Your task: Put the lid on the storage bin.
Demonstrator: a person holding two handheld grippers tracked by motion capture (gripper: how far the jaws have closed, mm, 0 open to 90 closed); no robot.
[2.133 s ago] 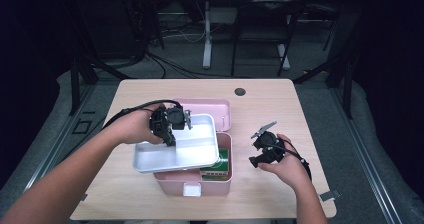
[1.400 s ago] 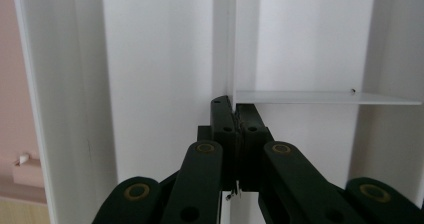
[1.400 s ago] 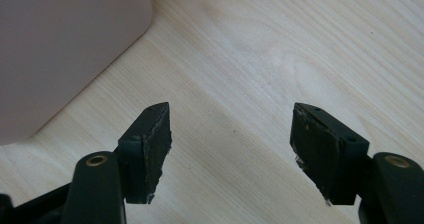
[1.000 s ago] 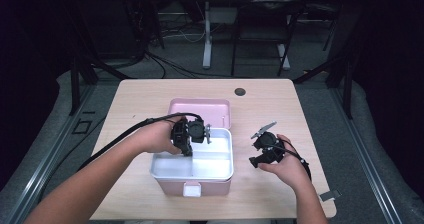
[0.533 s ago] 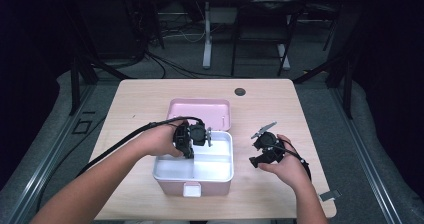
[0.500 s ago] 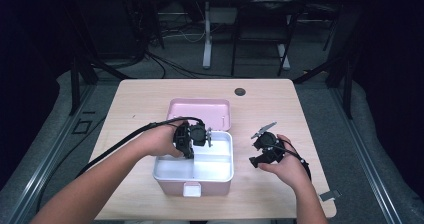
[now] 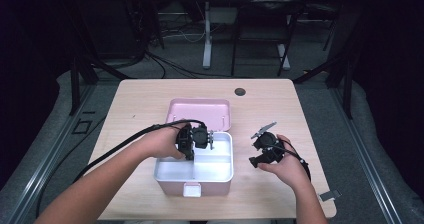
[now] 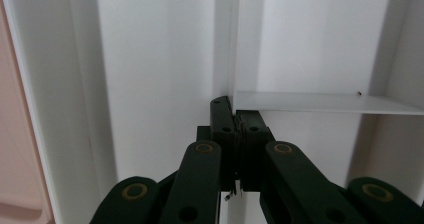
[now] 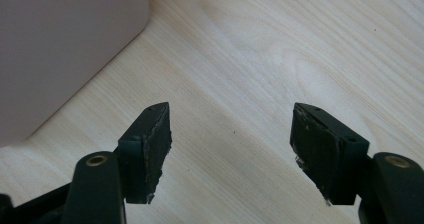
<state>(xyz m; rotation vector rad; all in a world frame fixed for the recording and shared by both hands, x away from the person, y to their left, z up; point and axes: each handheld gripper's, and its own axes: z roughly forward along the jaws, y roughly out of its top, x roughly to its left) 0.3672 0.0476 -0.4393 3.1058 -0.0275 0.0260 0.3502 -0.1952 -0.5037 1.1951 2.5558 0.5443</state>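
A pink box (image 7: 170, 186) stands near the table's front edge, with a white divided tray (image 7: 215, 170) seated in its top. My left gripper (image 7: 200, 140) reaches into the tray's far left part, shut on it. In the left gripper view its jaws (image 8: 235, 109) pinch a thin white divider wall (image 8: 320, 103) of the tray (image 8: 160, 59). My right gripper (image 7: 256, 149) rests just right of the box, held low over the table. Its jaws (image 9: 232, 134) stand open over bare wood (image 9: 280, 44), with the pink box's corner (image 9: 60, 49) at the upper left.
The box's pink lid (image 7: 200, 113) lies flat just behind the box. A small dark round disc (image 7: 240, 91) sits near the table's far edge. A small grey item (image 7: 327, 195) lies at the front right corner. The left gripper's cable (image 7: 125, 144) trails off to the left.
The left gripper carried the tilted white tray rightward and down into the pink box, covering the green contents. Over the last half second it barely shifted. The right gripper stayed put.
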